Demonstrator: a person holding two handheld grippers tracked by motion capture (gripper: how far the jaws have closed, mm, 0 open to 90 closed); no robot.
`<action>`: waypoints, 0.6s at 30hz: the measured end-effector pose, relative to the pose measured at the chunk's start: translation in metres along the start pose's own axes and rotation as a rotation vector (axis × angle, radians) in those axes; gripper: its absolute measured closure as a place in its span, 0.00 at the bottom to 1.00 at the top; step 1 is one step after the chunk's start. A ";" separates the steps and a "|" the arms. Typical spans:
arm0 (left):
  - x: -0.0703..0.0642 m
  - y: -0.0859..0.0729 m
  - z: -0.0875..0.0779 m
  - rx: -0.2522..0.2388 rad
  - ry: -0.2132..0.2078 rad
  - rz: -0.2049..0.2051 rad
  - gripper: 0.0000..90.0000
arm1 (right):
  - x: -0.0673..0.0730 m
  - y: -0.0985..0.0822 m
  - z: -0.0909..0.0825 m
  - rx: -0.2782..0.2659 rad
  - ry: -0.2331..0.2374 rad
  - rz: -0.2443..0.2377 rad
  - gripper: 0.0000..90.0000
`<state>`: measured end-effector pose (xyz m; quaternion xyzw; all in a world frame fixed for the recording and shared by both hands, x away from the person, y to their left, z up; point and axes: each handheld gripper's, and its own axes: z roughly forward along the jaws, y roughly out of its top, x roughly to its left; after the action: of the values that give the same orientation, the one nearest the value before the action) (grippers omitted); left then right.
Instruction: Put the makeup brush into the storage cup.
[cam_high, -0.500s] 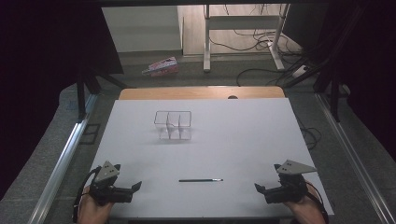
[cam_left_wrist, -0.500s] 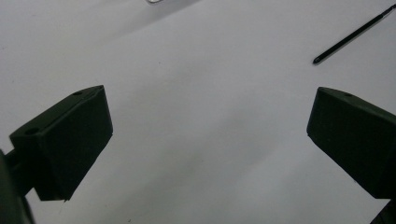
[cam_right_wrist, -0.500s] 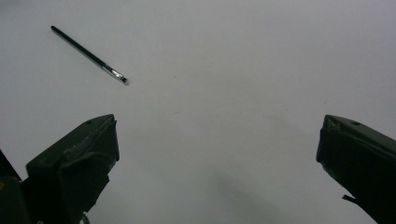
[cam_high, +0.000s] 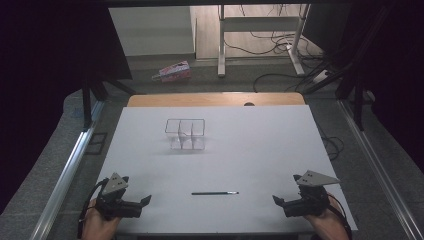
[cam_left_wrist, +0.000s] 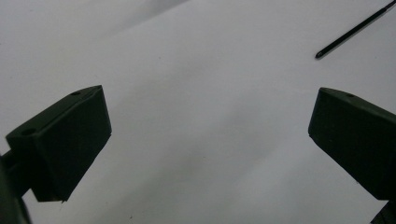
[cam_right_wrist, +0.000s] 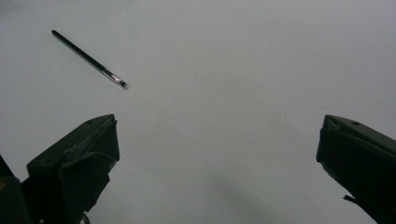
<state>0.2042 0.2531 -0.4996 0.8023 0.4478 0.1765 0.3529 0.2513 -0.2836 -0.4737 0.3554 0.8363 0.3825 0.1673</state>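
Because the pen (cam_high: 215, 193) is thin and lies flat on the table (cam_high: 260, 150), the wide, empty left gripper (cam_high: 146, 201) or right gripper (cam_high: 276, 199) may roll it away.

both hand-held grippers, left (cam_high: 144, 201) and right (cam_high: 278, 200), gape inward.

Bare white table (cam_high: 260, 150) btwn left gripper (cam_high: 145, 201) & right gripper (cam_high: 276, 200); just the thin pen (cam_high: 215, 193) lying flat midway, low obstacle. Clear divided box (cam_high: 185, 134) stands farther back, well apart from both. Sides and centre open for passing.
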 end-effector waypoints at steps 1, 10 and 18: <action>0.000 0.000 0.000 0.003 0.001 0.000 0.00 | 0.000 0.000 0.000 0.003 -0.002 -0.001 0.00; 0.001 0.000 0.000 0.023 0.002 -0.009 0.00 | 0.000 0.000 0.003 0.030 -0.004 -0.010 0.00; 0.000 0.003 0.003 0.073 0.022 0.016 0.00 | 0.001 0.000 0.004 0.046 -0.007 -0.008 0.00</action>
<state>0.2082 0.2506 -0.4996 0.8162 0.4514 0.1716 0.3172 0.2531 -0.2812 -0.4767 0.3572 0.8457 0.3611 0.1636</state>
